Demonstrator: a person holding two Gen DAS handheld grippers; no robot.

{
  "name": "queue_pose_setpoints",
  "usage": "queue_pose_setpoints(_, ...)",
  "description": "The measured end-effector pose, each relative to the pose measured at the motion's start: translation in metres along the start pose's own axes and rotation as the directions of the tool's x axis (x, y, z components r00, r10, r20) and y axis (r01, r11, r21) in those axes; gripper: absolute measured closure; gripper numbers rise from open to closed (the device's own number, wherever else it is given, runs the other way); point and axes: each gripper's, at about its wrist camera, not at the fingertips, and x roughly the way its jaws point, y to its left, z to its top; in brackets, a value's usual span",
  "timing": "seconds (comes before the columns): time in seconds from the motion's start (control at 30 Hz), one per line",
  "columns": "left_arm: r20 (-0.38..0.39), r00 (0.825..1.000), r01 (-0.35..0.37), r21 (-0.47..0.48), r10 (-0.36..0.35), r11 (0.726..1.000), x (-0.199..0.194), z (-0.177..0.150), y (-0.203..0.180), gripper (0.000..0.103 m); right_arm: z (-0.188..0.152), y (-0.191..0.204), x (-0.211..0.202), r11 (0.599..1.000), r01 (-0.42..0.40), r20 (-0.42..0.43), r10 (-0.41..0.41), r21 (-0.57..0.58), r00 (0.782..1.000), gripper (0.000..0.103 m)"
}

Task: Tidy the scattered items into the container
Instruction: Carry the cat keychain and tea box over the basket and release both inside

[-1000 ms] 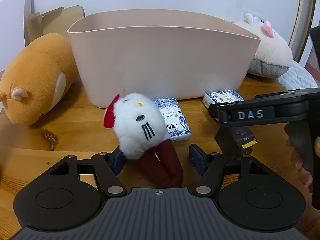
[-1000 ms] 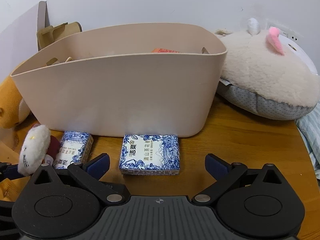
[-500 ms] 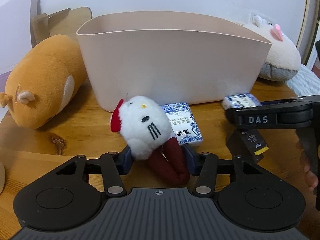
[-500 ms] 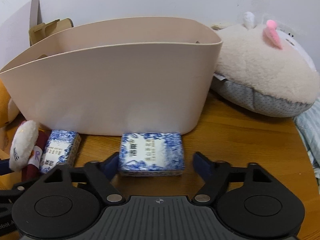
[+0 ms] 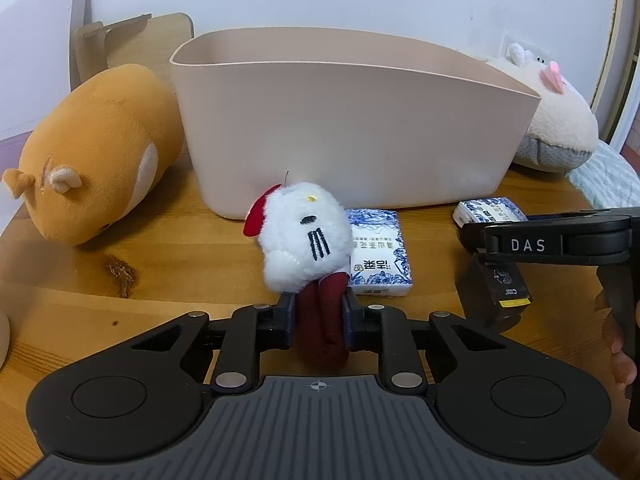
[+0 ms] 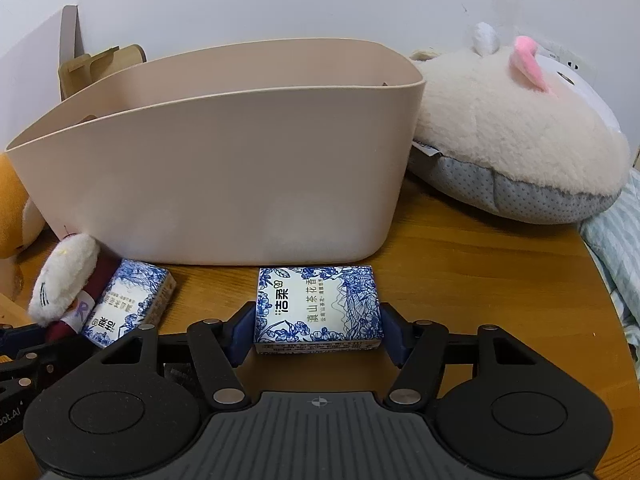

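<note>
A small white cat plush [image 5: 304, 236] with a red bow and dark red body lies on the wooden table in front of the beige container [image 5: 352, 128]. My left gripper [image 5: 318, 314] is closing, its pads pressing the plush's dark red body. In the right wrist view a blue-and-white tissue pack [image 6: 318, 308] sits just before the container [image 6: 224, 184]. My right gripper [image 6: 318, 330] is closing on it, both pads against its short sides. A second tissue pack [image 5: 378, 256] lies beside the plush [image 6: 66, 280] and shows in the right wrist view as well [image 6: 128, 304].
An orange hamster plush [image 5: 92, 152] lies left of the container. A big cream plush [image 6: 516, 132] rests at the right. A wooden stand [image 5: 120, 44] stands behind. Striped fabric [image 6: 616, 248] hangs past the table's right edge. A person's hand [image 5: 618, 344] holds the right gripper's handle.
Both grippers closed: the left came in from either side of the plush onto its red body, the right from wide open onto the tissue pack's sides. The plush's head tipped up slightly.
</note>
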Motion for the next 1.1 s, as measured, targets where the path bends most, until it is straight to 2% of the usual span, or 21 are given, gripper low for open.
queue_pose_setpoints(0.3, 0.036, 0.999, 0.008, -0.032, -0.007, 0.999, -0.012, -0.002, 0.013, 0.082, -0.003, -0.003, -0.014, 1.000, -0.002, 0.027, 0.001, 0.016, 1.000, 0.043)
queue_pose_setpoints(0.67, 0.096, 0.995, 0.019, -0.037, -0.015, 0.999, -0.047, 0.004, 0.013, 0.082, -0.001, -0.004, -0.062, 1.000, -0.022, 0.105, 0.021, 0.008, 0.994, 0.043)
queue_pose_setpoints(1.0, 0.228, 0.973, 0.033, -0.014, -0.029, 0.999, -0.092, 0.036, 0.002, 0.082, 0.026, 0.004, -0.112, 0.999, -0.021, 0.229, 0.030, -0.038, 0.973, 0.043)
queue_pose_setpoints(1.1, 0.244, 0.969, 0.058, -0.028, -0.050, 0.998, -0.101, 0.046, 0.002, 0.082, 0.037, 0.004, -0.123, 0.999, -0.029, 0.259, 0.039, -0.041, 0.965, 0.043)
